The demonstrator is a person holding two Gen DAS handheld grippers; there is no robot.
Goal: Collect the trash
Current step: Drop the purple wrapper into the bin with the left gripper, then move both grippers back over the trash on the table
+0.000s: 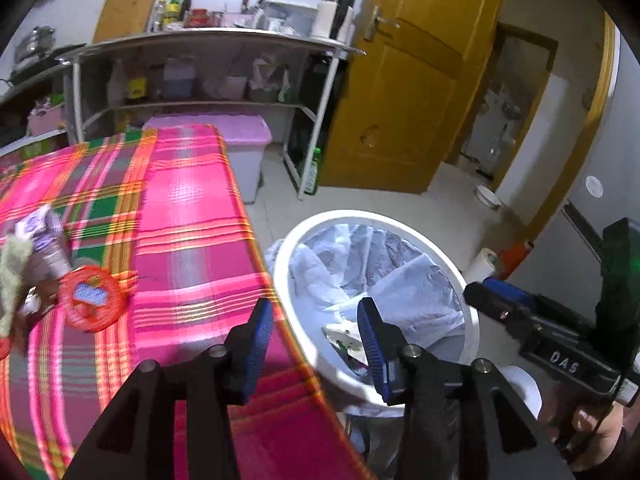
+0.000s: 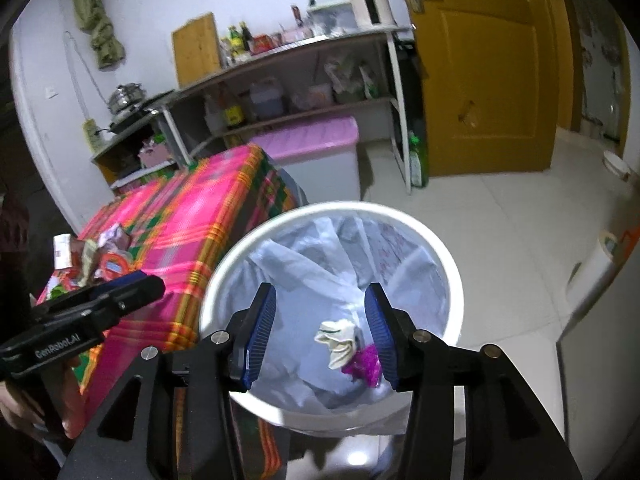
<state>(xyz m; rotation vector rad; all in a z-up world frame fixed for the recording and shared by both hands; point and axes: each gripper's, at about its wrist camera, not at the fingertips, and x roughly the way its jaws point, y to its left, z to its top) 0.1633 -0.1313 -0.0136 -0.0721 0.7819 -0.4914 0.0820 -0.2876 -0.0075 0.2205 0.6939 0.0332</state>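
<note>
A white bin (image 1: 400, 225) lined with a pale plastic bag stands on the floor against the table's right edge. My left gripper (image 1: 318, 342) hangs open and empty over that edge and the bin's rim. Over the bin's (image 2: 404, 216) mouth my right gripper (image 2: 320, 330) is open with nothing pinched. Below it, a crumpled white paper (image 2: 338, 340) and a magenta wrapper (image 2: 365, 364) lie on the liner. More trash stays on the pink plaid tablecloth (image 1: 192, 240): a red net ring (image 1: 90, 300) and crumpled wrappers (image 1: 44, 240). The left view also shows the right gripper (image 1: 486, 289), held by a hand.
A metal shelf rack (image 1: 208, 40) with bottles and boxes stands behind the table. Under it is a pink-lidded box (image 1: 240, 136), and beside it a green bottle (image 1: 313, 172). A yellow door (image 1: 408, 92) is at the right. A small bowl (image 1: 487, 196) and rolls (image 1: 484, 264) lie on the tiled floor.
</note>
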